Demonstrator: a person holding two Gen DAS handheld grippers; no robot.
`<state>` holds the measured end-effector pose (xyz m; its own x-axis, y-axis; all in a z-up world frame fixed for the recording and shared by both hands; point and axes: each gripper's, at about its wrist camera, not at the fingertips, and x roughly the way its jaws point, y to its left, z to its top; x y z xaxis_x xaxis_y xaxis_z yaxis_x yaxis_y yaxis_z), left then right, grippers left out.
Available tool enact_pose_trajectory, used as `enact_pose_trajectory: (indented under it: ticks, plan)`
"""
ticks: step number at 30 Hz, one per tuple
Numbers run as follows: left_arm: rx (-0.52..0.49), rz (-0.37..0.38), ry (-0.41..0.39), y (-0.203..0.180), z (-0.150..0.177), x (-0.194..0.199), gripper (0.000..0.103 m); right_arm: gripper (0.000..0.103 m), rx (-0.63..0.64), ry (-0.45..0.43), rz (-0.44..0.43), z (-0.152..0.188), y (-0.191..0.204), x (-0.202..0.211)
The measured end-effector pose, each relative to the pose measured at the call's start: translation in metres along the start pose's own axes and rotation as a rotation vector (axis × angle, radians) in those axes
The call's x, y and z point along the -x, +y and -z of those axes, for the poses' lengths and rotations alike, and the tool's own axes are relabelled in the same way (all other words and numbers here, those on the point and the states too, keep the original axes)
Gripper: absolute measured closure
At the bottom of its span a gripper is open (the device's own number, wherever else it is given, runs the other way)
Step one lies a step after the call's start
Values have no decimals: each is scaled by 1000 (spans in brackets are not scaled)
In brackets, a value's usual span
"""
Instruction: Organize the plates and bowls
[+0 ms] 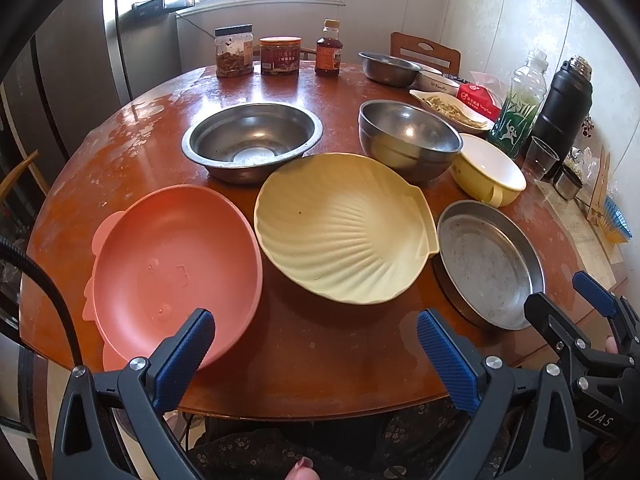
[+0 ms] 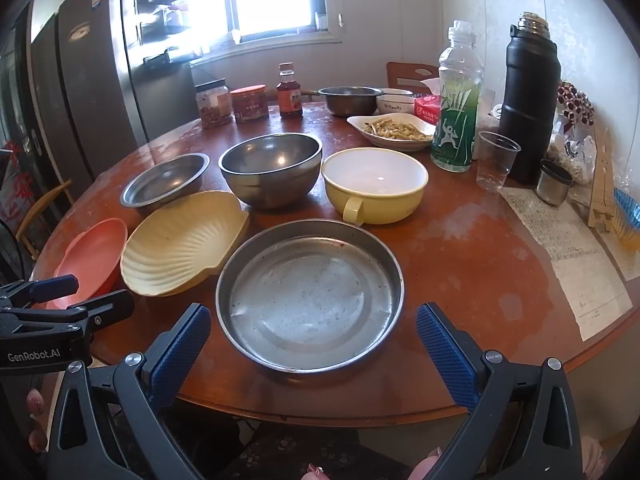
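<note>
Nothing stacked yet: both the left gripper (image 1: 316, 356) and right gripper (image 2: 314, 354) gape wide and empty, so next comes gripping the metal plate (image 2: 310, 300)

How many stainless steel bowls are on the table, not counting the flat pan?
3: wide-rimmed bowl at left behind the shell plate, deep bowl beside it, small bowl at the far edge. More may be hidden.

We note a round wooden table (image 2: 460, 256): pink plate (image 1: 176, 264), shell dish (image 1: 344, 228), steel pan (image 2: 310, 296), steel bowls, jars.
</note>
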<state>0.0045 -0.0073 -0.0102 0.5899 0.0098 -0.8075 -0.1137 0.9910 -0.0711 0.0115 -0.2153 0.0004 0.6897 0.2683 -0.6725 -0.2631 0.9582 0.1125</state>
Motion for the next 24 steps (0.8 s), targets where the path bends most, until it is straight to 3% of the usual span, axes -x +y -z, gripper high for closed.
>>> enact_pose_trajectory:
  ticks: [24]
  plan:
    - [-6, 7, -4, 0, 1, 0, 1, 1, 13, 2, -13, -1, 1, 0]
